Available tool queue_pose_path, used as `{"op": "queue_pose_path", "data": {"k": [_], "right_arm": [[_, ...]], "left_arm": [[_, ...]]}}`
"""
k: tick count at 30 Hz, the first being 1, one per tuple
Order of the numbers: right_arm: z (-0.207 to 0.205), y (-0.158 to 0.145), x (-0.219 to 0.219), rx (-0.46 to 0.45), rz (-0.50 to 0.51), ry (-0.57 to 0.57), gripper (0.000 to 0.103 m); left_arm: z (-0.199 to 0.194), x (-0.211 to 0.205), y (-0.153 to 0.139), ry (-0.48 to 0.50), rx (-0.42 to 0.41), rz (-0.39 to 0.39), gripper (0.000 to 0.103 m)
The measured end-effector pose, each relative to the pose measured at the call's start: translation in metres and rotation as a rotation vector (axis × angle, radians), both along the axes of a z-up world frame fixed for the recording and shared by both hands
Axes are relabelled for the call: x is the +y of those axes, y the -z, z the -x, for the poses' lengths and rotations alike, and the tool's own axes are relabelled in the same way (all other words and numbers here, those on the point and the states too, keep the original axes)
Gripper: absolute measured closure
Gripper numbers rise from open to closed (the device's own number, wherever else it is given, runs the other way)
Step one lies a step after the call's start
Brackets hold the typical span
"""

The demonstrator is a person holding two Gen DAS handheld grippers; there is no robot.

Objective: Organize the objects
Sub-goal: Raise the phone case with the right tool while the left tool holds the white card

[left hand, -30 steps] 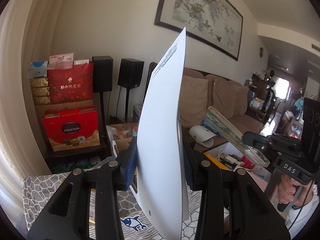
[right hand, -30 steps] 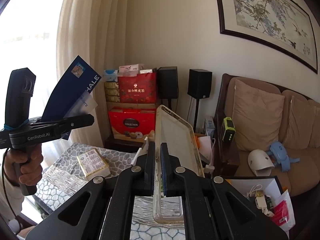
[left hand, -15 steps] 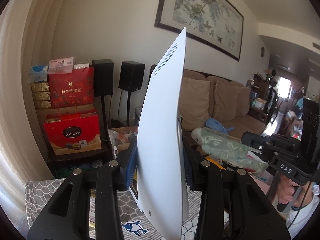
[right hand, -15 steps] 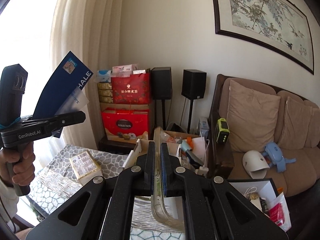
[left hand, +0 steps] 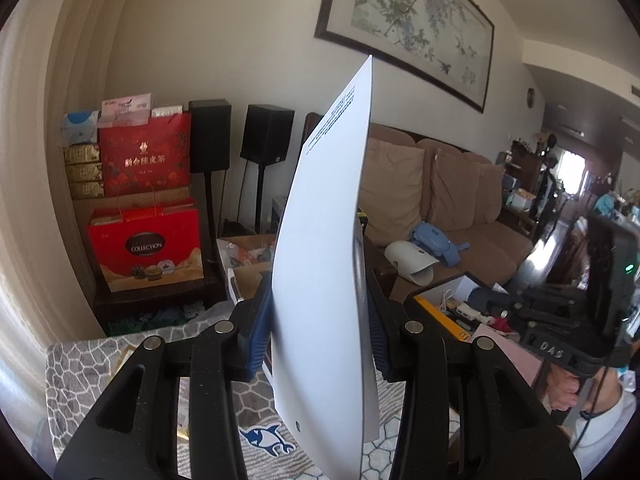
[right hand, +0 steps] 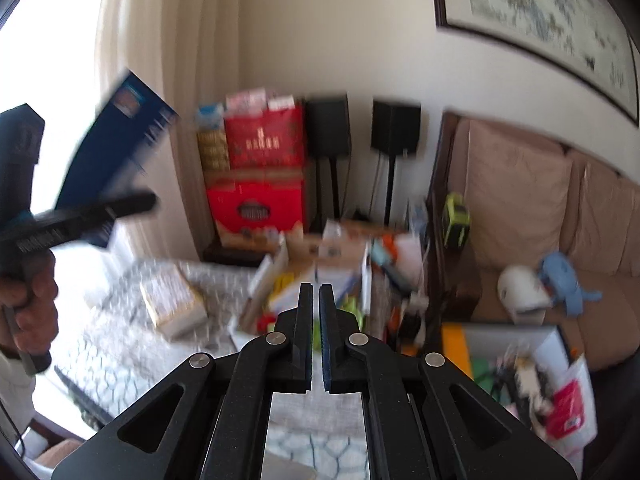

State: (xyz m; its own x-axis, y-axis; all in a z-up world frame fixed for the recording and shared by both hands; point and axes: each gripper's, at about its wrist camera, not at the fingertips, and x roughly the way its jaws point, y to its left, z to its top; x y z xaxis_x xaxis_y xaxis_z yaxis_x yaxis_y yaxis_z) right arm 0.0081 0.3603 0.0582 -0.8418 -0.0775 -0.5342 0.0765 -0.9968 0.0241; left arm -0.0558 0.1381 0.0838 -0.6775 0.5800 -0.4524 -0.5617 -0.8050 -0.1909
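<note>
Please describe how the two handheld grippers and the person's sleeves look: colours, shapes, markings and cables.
Both grippers are matte black with triangular cut-outs, silver round pivot pins and blue ribbed pads. The left gripper carries white lettering along its side. The right gripper bears "DAS" on its side, a green light on its block and a thin dark cable. The sleeve is white.

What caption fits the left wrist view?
Left gripper clamps an upright white-backed package, sofa behind.

White booklet [left hand: 324, 280] with blue cover, grey hexagon-patterned tablecloth [left hand: 80, 364], red gift boxes [left hand: 146, 240], tan sofa [left hand: 460, 200]
</note>
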Motion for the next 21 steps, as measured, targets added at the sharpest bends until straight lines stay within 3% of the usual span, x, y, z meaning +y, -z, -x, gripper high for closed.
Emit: {"op": "queue_pose_path", "data": {"k": [2, 6, 8, 10, 11, 13, 15, 16, 17, 19, 21], "right_arm": [[-0.001, 0.023, 0.005, -0.069, 0.028, -0.016, 0.099], [-0.010, 0.087, 0.009, -0.294, 0.049, -0.054, 0.098], [-0.024, 0.109, 0.007, -0.346, 0.059, -0.081, 0.098], [-0.043, 0.133, 0.008, -0.390, 0.110, -0.077, 0.079], [-0.055, 0.144, 0.007, -0.407, 0.140, -0.089, 0.064], [-0.087, 0.159, 0.003, -0.424, 0.205, -0.152, 0.059], [-0.122, 0.172, 0.002, -0.456, 0.253, -0.180, 0.034], [-0.133, 0.177, 0.001, -0.475, 0.262, -0.174, 0.026], [-0.144, 0.184, 0.001, -0.503, 0.263, -0.152, 0.021], [-0.160, 0.199, 0.008, -0.543, 0.288, -0.099, 0.021], [-0.162, 0.216, 0.017, -0.568, 0.377, -0.062, 0.021]], "left_arm": [[-0.002, -0.006, 0.009, -0.003, -0.017, 0.004, 0.063], [-0.004, -0.021, 0.027, -0.019, -0.061, -0.008, 0.063], [-0.007, -0.032, 0.035, -0.031, -0.083, -0.018, 0.063], [-0.014, -0.045, 0.043, -0.045, -0.106, -0.026, 0.063], [-0.016, -0.051, 0.047, -0.050, -0.119, -0.029, 0.063], [-0.023, -0.060, 0.057, -0.050, -0.146, -0.017, 0.063], [-0.033, -0.068, 0.065, -0.059, -0.145, 0.009, 0.063], [-0.037, -0.072, 0.070, -0.063, -0.145, 0.020, 0.063], [-0.040, -0.074, 0.073, -0.065, -0.152, 0.023, 0.063], [-0.043, -0.080, 0.080, -0.068, -0.178, 0.007, 0.063], [-0.045, -0.083, 0.085, -0.068, -0.199, -0.012, 0.063]]}}
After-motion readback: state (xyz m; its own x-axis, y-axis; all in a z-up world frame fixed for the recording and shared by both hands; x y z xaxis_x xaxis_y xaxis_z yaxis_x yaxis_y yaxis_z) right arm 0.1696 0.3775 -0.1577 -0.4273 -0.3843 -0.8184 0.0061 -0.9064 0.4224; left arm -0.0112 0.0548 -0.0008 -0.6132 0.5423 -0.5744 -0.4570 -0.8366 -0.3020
